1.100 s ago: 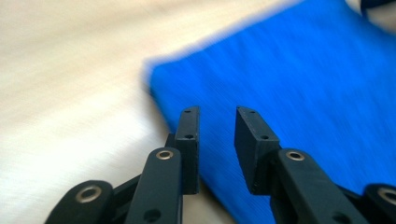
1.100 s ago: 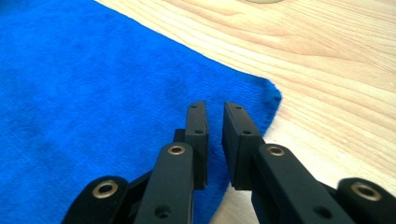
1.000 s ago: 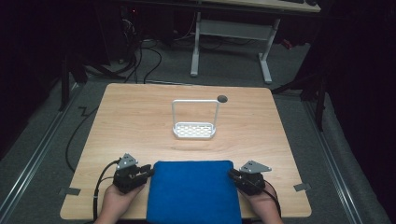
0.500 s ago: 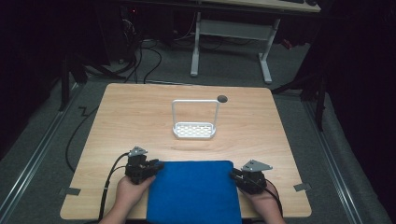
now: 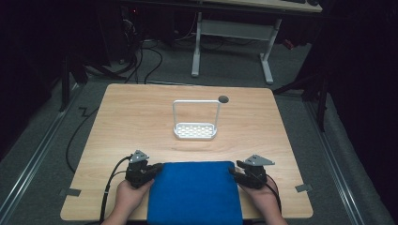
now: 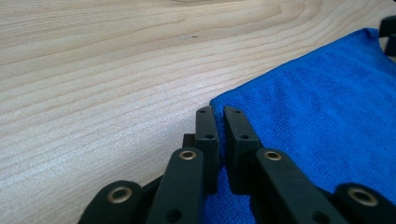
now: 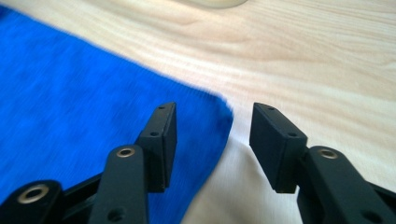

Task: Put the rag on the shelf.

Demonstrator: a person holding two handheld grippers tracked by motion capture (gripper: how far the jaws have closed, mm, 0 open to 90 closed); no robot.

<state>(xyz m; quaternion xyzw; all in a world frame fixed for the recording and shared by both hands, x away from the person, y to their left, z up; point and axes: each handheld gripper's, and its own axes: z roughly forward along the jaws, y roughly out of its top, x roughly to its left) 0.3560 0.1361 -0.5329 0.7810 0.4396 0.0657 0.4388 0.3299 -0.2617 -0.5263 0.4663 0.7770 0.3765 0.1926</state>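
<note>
A blue cloth [image 5: 195, 192] lies flat at the near edge of the wooden table [image 5: 141, 122], hanging slightly over the edge toward the person, and both hands come in on either side of it so that each tool meets one far corner. The left gripper [image 5: 146, 169] sits at the cloth's far left corner; in the left gripper view its jaws stand almost pressed together with only a thin slot between them, and the blue corner runs right up to and under them, so it looks to be pinching the cloth's edge, though whether fabric is truly caught in the slot is hard to tell. The right gripper [image 5: 238, 171] is at the far right corner, and in the right gripper view its jaws are spread wide, straddling the corner tip with one jaw over the cloth and the other over bare wood, gripping nothing. That placement reads as a two-corner pickup: one side secured, the other lined up to close, probably so the cloth can be lifted or folded evenly. Farther off, well apart from the cloth near the table's middle, stands a small white rack [image 5: 195, 122] with a tall wire hoop over a perforated base, likely where the cloth is meant to go, and just beyond it a dark round hole [image 5: 223, 99] in the tabletop
</note>
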